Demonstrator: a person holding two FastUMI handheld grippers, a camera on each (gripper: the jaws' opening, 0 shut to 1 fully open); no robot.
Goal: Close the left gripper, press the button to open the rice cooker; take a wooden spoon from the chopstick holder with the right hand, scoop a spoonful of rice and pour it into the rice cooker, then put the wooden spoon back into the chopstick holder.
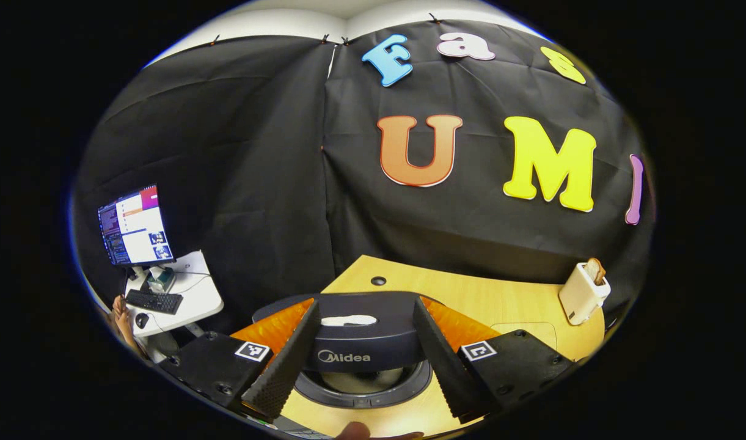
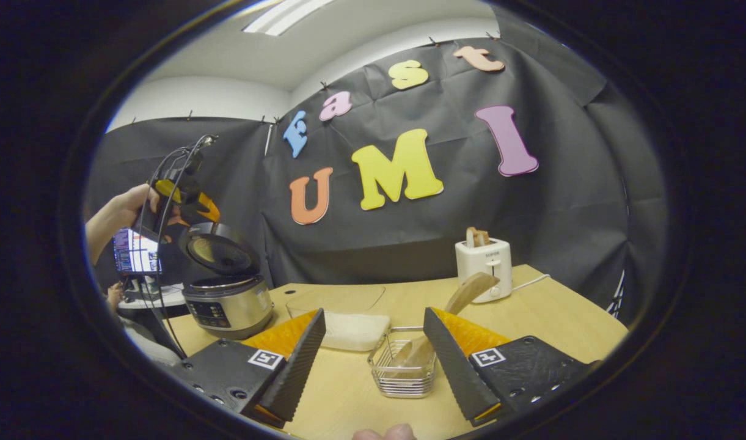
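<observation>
Cooker (image 2: 228, 292) dark with silver body, lid up, left of rice tray (image 2: 354, 330). Spoon (image 2: 452, 305) leans in wire holder (image 2: 403, 366), right of tray. Both grippers (image 1: 363, 360) (image 2: 373, 366) wide open, empty.

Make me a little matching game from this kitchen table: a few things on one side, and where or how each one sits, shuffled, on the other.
Things:
1. rice cooker
2. wooden spoon
3. toaster
4. rice dish

Places or states:
A. leaning in the wire chopstick holder
B. lid up, at the table's left end in the right gripper view
C. at the back by the black cloth, bread in its slot
D. flat on the table, between cooker and wire holder

Pairs: 1-B, 2-A, 3-C, 4-D
</observation>
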